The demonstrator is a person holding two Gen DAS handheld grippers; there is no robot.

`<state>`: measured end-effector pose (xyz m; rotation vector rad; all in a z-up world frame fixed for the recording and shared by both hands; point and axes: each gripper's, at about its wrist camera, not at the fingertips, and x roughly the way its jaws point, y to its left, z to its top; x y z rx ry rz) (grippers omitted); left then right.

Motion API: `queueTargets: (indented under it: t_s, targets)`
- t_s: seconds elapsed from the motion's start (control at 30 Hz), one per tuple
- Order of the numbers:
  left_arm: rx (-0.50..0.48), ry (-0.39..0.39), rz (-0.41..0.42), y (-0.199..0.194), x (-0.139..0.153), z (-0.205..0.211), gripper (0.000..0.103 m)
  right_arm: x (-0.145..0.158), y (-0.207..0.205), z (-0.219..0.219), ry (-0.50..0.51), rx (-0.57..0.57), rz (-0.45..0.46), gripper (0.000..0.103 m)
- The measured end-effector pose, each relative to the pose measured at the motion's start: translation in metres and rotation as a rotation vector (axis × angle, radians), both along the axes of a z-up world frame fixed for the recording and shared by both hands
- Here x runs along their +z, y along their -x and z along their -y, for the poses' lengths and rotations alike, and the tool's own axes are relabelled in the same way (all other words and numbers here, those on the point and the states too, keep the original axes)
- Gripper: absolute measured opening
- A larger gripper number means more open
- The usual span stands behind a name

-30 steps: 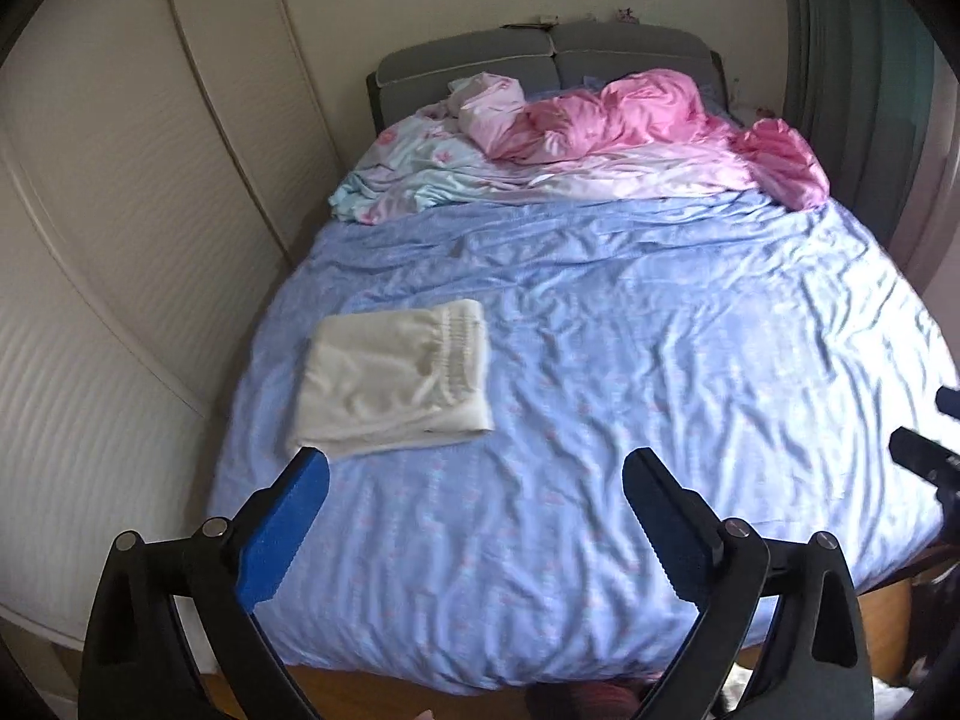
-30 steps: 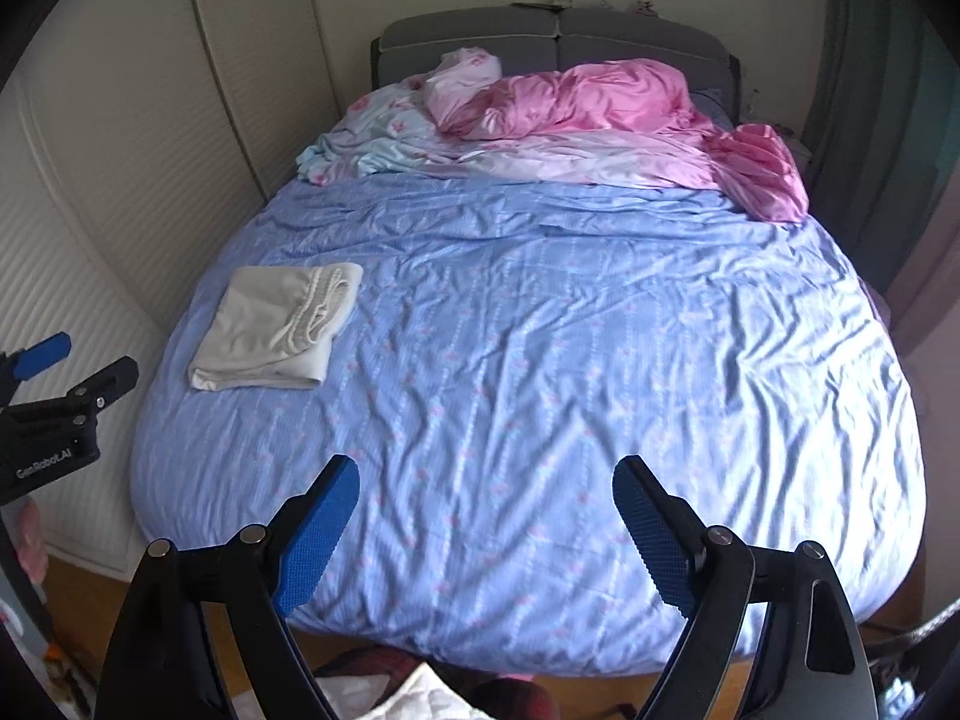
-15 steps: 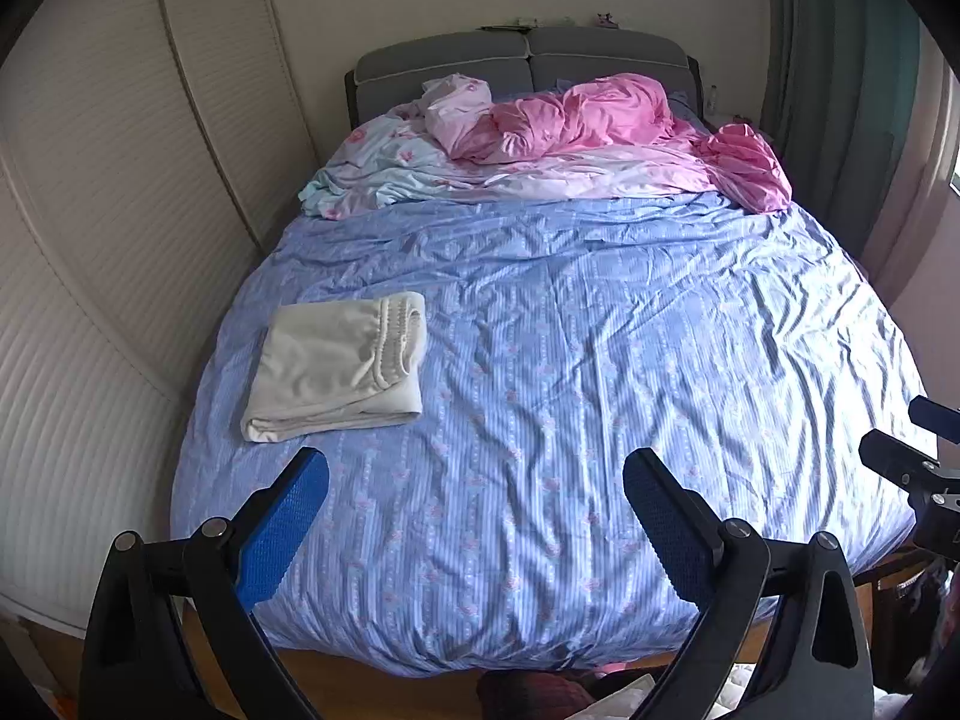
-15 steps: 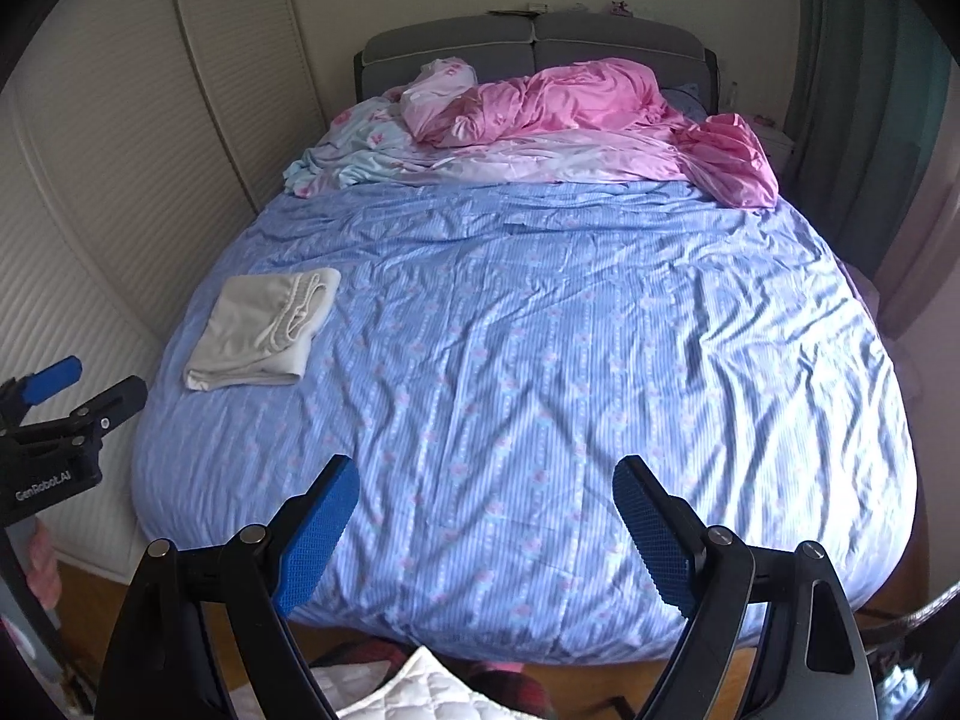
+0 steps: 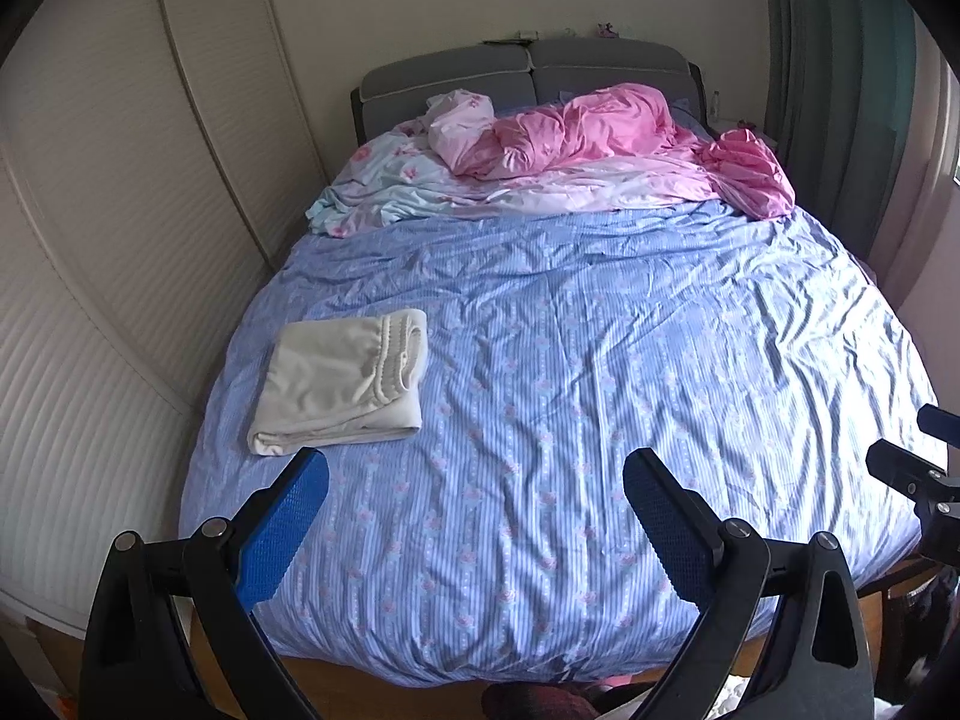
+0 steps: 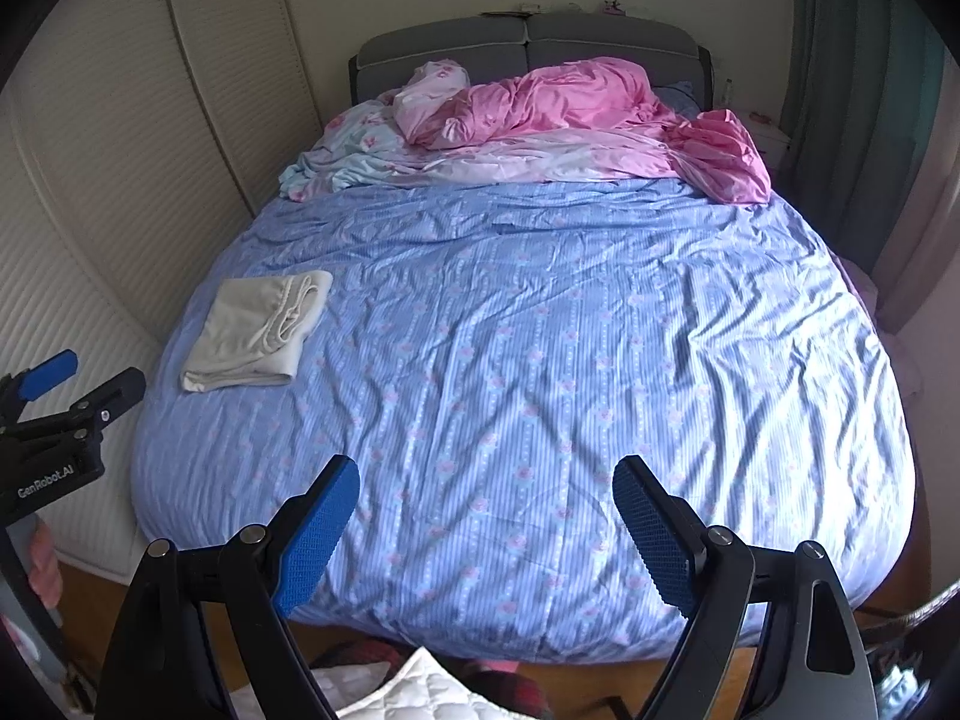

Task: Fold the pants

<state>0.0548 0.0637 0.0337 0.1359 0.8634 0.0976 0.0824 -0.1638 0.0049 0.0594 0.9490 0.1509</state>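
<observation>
**Evidently complete: pants folded and left on the bed, both claws free**

Overall, the bed (image 5: 570, 420) filled both views, dressed in a blue striped cover (image 6: 540, 390) that was wrinkled but spread flat. That broad, soft surface was the likely reason it served as the folding place. At the head end lay a bunched pink quilt (image 5: 600, 132) and a pale floral sheet (image 5: 384, 186), heaped against the grey headboard (image 6: 528, 42), well apart from the working area.

The pants (image 5: 345, 378), off-white, lay on the cover near the bed's left edge, toward the foot. They formed a compact, roughly rectangular stack of several layers. In the inspector's judgement they had been set to one side to leave the middle of the bed free. The long axis ran approximately along the length of the bed, tilted slightly. The gathered elastic waistband (image 5: 399, 354) sat along the stack's right side, curving up to the corner nearest the headboard; the rolled fold edge faced the foot of the bed.

The left claw (image 5: 477, 516) was held above the foot of the bed with its jaws wide apart and nothing between them, the pants just beyond its left finger. The right claw (image 6: 486, 528) was likewise spread and empty, over the bed's middle foot. Neither touched any cloth. On this evidence the folding appeared finished.
</observation>
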Motion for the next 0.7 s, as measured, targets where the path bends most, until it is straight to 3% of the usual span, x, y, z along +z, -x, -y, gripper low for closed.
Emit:
queueTargets:
  t_s: [0.7]
  targets:
    - [-0.036,-0.004,0.001,-0.012,0.001,0.007,0.1,-0.003,-0.003,0.01,-0.005,-0.032,-0.012,0.087]
